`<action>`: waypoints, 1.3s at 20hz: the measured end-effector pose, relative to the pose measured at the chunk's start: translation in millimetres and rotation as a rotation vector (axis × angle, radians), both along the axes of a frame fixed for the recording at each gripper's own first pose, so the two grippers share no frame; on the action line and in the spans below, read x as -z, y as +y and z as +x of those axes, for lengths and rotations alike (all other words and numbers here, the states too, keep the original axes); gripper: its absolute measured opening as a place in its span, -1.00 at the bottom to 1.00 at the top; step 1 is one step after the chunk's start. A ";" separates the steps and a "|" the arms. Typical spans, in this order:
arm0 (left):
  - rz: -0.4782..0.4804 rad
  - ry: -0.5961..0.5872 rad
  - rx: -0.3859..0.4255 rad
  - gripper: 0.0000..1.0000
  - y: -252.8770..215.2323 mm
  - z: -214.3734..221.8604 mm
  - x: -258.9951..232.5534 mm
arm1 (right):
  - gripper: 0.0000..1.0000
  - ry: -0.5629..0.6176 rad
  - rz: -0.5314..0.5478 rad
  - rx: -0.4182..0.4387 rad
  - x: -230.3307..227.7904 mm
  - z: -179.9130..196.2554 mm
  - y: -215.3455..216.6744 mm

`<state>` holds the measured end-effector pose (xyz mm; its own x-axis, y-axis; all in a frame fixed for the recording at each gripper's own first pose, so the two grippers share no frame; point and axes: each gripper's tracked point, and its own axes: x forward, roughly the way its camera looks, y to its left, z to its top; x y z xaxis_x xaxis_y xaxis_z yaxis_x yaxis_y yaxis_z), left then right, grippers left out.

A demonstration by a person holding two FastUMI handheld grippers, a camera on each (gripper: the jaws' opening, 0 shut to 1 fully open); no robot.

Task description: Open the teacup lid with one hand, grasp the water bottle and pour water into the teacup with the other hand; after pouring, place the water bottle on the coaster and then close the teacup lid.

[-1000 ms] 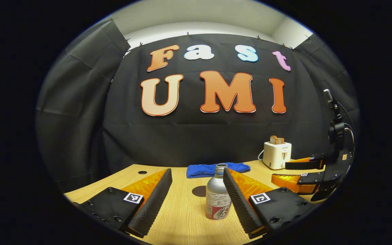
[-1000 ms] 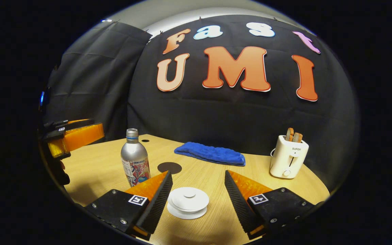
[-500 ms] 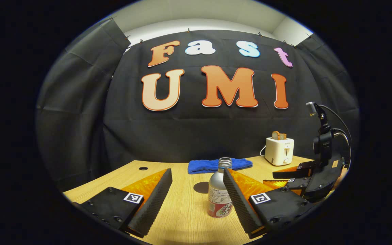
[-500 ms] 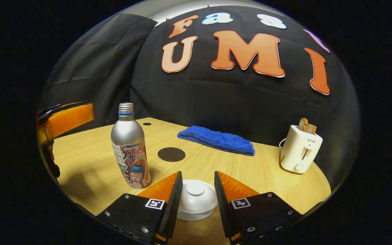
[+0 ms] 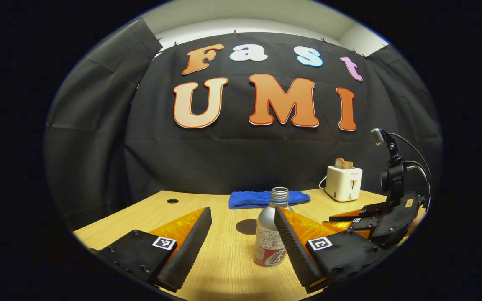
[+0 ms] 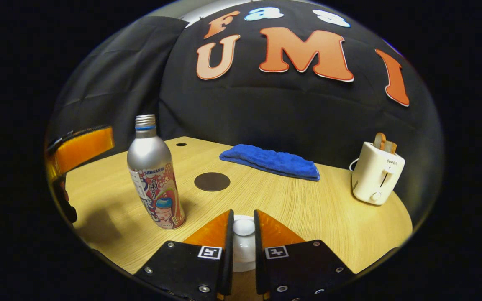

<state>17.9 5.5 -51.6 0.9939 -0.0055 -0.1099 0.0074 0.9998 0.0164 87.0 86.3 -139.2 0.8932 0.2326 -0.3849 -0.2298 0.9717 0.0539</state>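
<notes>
A silver water bottle (image 5: 271, 234) with a printed label stands upright and uncapped on the wooden table. My left gripper (image 5: 242, 213) is open around it, the bottle close to the right finger and well apart from the left one. In the right gripper view the bottle (image 6: 152, 175) stands at the left. My right gripper (image 6: 243, 215) is shut on the knob of the white teacup lid (image 6: 244, 228); the cup under it is mostly hidden by the fingers. A dark round coaster (image 6: 212, 182) lies flat behind the bottle, and the coaster (image 5: 246, 226) also shows between my left fingers.
A blue towel (image 6: 271, 161) lies folded at the table's back. A white toaster (image 6: 375, 171) with bread in it stands at the back right. The left gripper (image 6: 80, 146) shows at the far left; the right gripper (image 5: 349, 217) sits low at the right.
My right gripper came down over the teacup and its fingers drew together onto the lid's knob. My left gripper stayed open and shifted slightly around the bottle.
</notes>
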 end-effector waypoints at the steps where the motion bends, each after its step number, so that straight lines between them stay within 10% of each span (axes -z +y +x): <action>1: -0.005 0.004 0.006 0.94 -2.1 1.0 1.3 | -0.55 -0.001 0.023 0.010 -2.6 1.1 -2.6; 26: 0.009 0.206 0.139 0.99 -59.3 35.8 73.2 | -0.57 -0.178 0.097 0.168 -76.8 -20.9 -97.7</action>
